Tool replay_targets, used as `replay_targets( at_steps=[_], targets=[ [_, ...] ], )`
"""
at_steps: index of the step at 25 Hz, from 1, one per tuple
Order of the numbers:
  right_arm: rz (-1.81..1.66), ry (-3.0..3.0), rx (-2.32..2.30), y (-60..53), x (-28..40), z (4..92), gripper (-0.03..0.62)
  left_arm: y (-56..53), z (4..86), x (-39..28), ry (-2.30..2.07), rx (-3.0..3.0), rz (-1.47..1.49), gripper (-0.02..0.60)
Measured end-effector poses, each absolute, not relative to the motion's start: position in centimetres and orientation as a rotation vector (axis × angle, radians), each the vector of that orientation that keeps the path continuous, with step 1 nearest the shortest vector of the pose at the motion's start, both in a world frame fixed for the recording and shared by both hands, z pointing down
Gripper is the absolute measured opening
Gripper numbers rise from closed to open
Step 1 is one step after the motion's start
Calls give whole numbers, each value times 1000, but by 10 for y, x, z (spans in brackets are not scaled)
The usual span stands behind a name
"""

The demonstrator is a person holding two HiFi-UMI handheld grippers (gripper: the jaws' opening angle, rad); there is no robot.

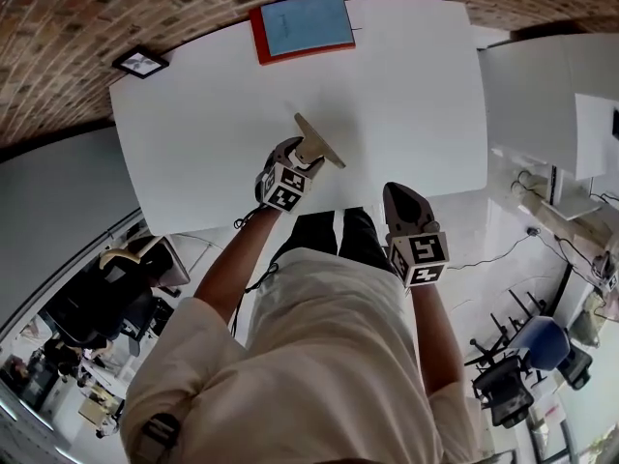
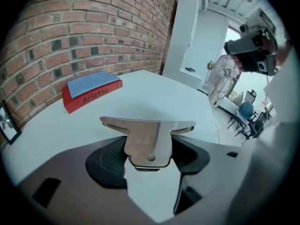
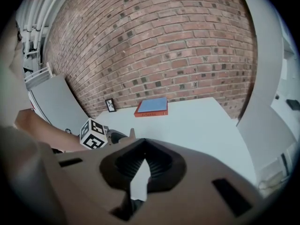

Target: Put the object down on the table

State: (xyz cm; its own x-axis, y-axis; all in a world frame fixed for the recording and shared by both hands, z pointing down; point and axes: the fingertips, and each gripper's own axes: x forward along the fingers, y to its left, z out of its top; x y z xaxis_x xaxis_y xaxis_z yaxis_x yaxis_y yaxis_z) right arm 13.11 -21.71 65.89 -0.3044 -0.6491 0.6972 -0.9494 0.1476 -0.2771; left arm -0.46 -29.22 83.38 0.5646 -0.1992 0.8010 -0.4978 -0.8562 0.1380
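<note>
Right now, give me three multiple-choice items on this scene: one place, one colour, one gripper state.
1. Where does the red book lie?
A) on the table, at its far edge by the brick wall
B) on the floor
C) on a chair

2. What colour is the book's top cover?
A) green
B) blue
C) yellow

3. The left gripper has its jaws:
A) open and empty
B) shut on the tan T-shaped tool
C) shut on the book

Key:
1 A, the head view shows it at the wall-side edge.
2 B, a blue face over red edges.
3 B, both pads press on the tool's stem.
</note>
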Motion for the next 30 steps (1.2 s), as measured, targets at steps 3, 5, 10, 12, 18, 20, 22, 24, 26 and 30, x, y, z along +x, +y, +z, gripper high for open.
replay_targets(
  at_steps=[3, 5, 10, 12, 18, 20, 22, 24, 26, 30],
  targets=[
    [980, -2003, 1533, -222, 126, 666, 3, -294, 848, -8, -559, 2433, 1233, 276],
    [1000, -1987, 1519, -223, 122, 670, 3, -296, 854, -9, -550, 2430, 1264, 276],
    [1016, -1966, 1504, -225, 112, 676, 3, -296, 870, -12, -526, 2432, 1339, 276],
    [1016, -1960, 1507, -225, 110, 678, 3, -297, 874, -12, -519, 2438, 1365, 276],
    [1022, -1939, 1537, -224, 111, 682, 3, -301, 886, -14, -504, 2443, 1447, 276],
    [1018, -1939, 1552, -226, 111, 682, 3, -303, 888, -15, -495, 2446, 1459, 278],
    [1022, -1936, 1556, -227, 110, 682, 3, -304, 889, -14, -488, 2451, 1455, 279],
    [1028, -1931, 1553, -226, 110, 683, 3, -305, 889, -12, -485, 2448, 1431, 290],
    [1027, -1932, 1557, -227, 110, 683, 3, -303, 887, -11, -475, 2436, 1404, 319],
    [1010, -1940, 1562, -230, 107, 679, 3, -302, 881, -10, -447, 2444, 1390, 327]
  ],
)
